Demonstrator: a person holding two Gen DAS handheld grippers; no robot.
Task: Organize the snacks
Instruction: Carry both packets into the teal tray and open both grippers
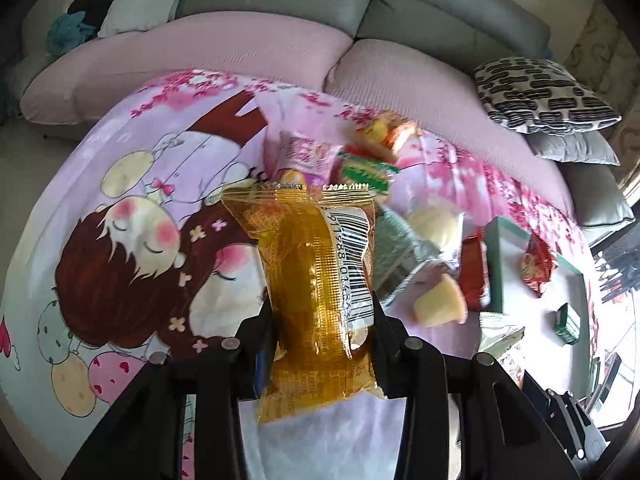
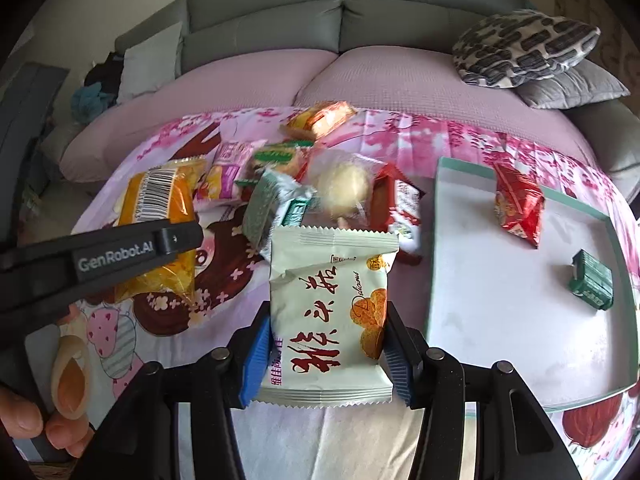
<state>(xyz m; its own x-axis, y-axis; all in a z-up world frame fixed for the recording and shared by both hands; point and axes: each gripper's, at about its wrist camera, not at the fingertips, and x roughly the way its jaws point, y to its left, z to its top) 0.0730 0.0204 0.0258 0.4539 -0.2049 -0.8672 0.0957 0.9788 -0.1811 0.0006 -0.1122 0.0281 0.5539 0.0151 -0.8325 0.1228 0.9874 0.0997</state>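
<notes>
My left gripper (image 1: 322,320) is shut on a yellow snack packet (image 1: 316,280) with a barcode, held above the cartoon bedsheet; the same packet shows in the right wrist view (image 2: 160,216). My right gripper (image 2: 326,332) is shut on a pale green-white packet (image 2: 330,304) with red Chinese lettering. Behind both lies a pile of loose snacks (image 2: 304,184). A white tray with a teal rim (image 2: 436,248) stands to the right and holds a red packet (image 2: 518,202) and a small green packet (image 2: 592,286).
The snacks lie on a pink cartoon sheet (image 1: 120,216) over a pink-covered sofa seat (image 2: 240,92). Grey sofa backs (image 2: 280,12) and patterned cushions (image 2: 524,46) stand behind. A small yellow cup (image 1: 440,304) lies near the tray (image 1: 494,264).
</notes>
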